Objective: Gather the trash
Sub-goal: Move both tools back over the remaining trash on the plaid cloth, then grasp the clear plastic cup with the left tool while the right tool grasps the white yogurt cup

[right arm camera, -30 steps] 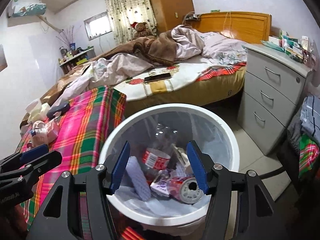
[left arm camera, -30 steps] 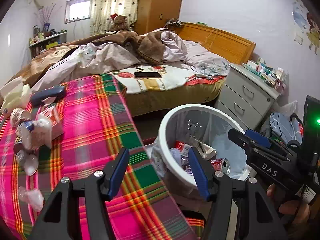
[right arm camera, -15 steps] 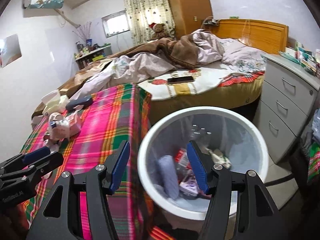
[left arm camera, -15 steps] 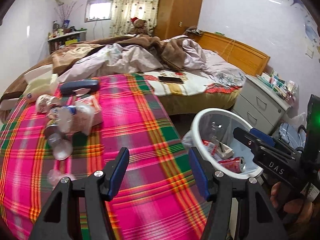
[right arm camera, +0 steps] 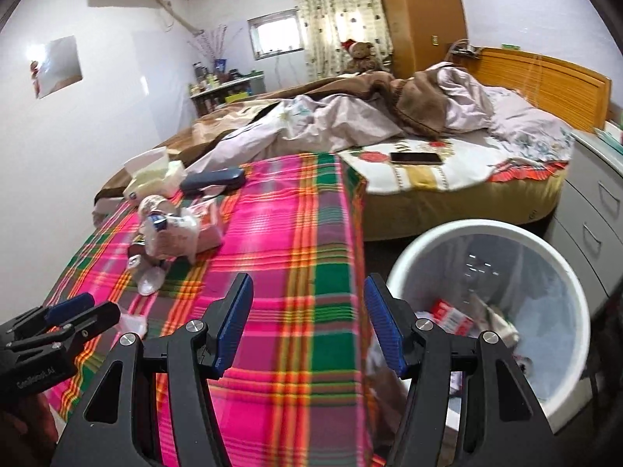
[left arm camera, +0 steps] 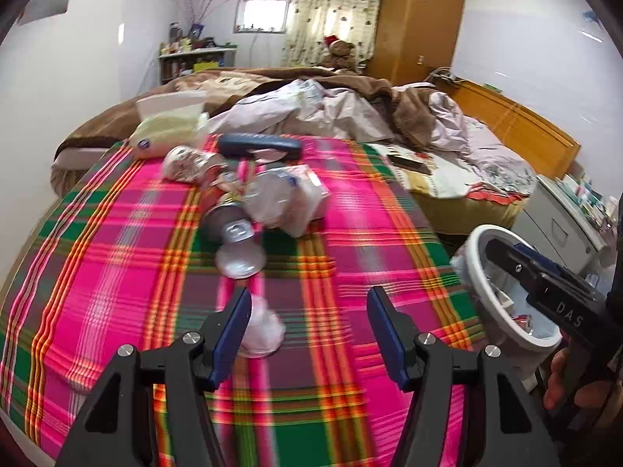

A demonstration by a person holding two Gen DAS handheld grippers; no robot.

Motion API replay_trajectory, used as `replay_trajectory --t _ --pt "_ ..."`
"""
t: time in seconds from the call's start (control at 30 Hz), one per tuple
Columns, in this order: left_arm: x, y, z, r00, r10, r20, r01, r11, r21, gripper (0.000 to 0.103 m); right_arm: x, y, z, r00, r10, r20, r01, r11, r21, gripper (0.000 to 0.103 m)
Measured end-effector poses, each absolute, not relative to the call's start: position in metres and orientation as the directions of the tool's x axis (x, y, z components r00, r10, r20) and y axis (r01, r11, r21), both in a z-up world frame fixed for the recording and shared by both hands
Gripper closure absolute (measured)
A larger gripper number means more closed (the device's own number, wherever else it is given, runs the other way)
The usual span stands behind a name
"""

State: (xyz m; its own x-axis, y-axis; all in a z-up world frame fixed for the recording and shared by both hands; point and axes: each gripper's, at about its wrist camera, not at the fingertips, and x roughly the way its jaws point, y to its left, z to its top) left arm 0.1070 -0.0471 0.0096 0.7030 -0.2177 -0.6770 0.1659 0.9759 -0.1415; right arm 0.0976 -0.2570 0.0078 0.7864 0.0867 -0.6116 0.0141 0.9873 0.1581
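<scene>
A pile of trash point(left arm camera: 268, 198) lies on the plaid-covered table point(left arm camera: 350, 241): crushed cups, a metal can point(left arm camera: 229, 225), clear plastic wrappers and a white packet. A small crumpled plastic piece point(left arm camera: 263, 327) lies just in front of my left gripper point(left arm camera: 305, 327), which is open and empty above the table. The pile also shows in the right wrist view point(right arm camera: 171, 233). My right gripper point(right arm camera: 307, 325) is open and empty over the table's right edge, beside the white trash bin point(right arm camera: 428, 245) holding several discarded items.
A dark glasses case point(left arm camera: 259, 146) and a tissue box point(left arm camera: 167, 124) lie behind the pile. An unmade bed point(right arm camera: 389, 124) with a phone point(right arm camera: 416, 158) stands beyond. A grey drawer unit point(right arm camera: 595, 202) is right of the bin.
Both grippers have swung left, away from the bin and over the plaid table. The trash pile now sits ahead of my left gripper. Both stayed open and empty.
</scene>
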Motion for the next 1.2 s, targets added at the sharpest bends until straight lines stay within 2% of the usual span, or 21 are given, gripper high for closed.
replay_trajectory --t 0.63,0.83,0.93,1.2 --pt "0.144 -0.006 -0.042 0.620 -0.175 -0.765 0.073 0.983 -0.166 0.039 0.160 -0.186 0.006 0.721 0.247 -0.647 -0.163 0.968 0.188 0.042" --pt "0.149 0.003 -0.044 0.628 -0.189 -0.755 0.074 0.980 -0.184 0.041 0.173 -0.164 0.006 0.703 0.279 -0.654 -0.187 0.960 0.208 0.042" --pt "0.149 0.009 -0.044 0.628 -0.189 -0.755 0.068 0.980 -0.189 0.047 0.181 -0.152 0.007 0.696 0.282 -0.660 -0.194 0.959 0.206 0.042" --pt "0.153 0.040 -0.044 0.632 -0.152 -0.760 0.012 0.982 -0.186 0.048 0.206 -0.126 0.010 0.692 0.245 -0.679 -0.152 0.969 0.195 0.042"
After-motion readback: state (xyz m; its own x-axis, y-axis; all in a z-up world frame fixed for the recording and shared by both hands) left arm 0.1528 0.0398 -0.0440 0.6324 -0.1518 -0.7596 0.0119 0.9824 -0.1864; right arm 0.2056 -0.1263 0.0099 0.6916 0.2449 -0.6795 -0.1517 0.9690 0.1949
